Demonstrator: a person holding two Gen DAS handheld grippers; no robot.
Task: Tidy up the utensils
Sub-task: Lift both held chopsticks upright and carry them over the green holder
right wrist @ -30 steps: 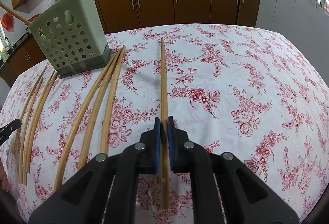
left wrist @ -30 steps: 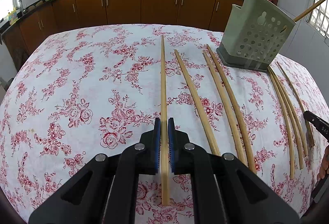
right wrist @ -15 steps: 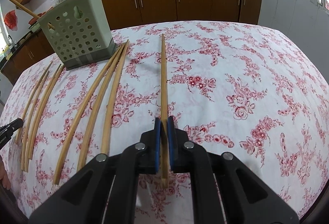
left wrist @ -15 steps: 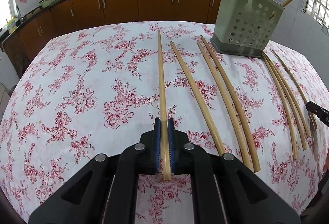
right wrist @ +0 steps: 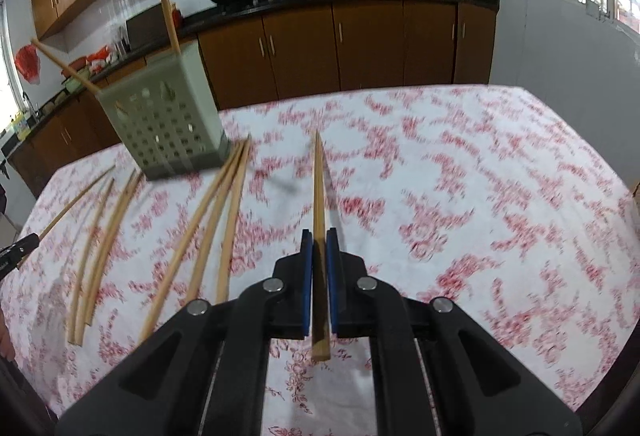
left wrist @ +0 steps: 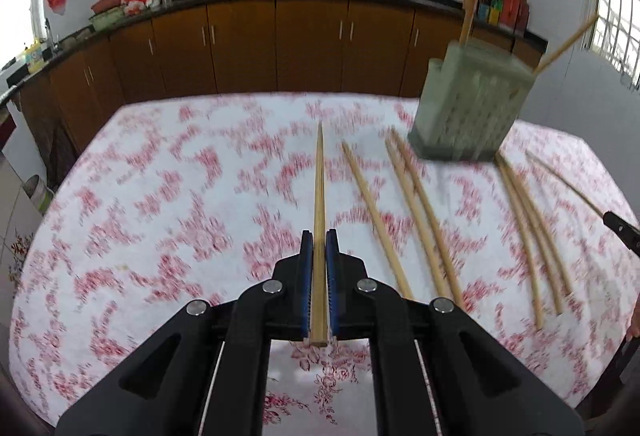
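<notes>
The jaws of the left gripper (left wrist: 319,248) are pressed onto a bamboo chopstick (left wrist: 319,195), gripped near its thick butt end so the long tapered part runs straight ahead — a hold that, I judge, suits steering the tip into a holder. The right gripper (right wrist: 319,248) pinches its own chopstick (right wrist: 319,191) the same way, butt end poking out just behind the blue pads (right wrist: 307,276).

Both sticks point forward and slightly downward, apparently clear of the floral-clothed surface (left wrist: 160,215). Each gripper tilts down toward the cloth, fingers aimed at the far edge.

Loose chopsticks (left wrist: 416,211) lie side by side on the cloth, their ends toward the green perforated utensil holder (left wrist: 468,107), which stands upright and already has two sticks leaning out of its top. In the right view the holder (right wrist: 164,123) sits ahead on the left.
</notes>
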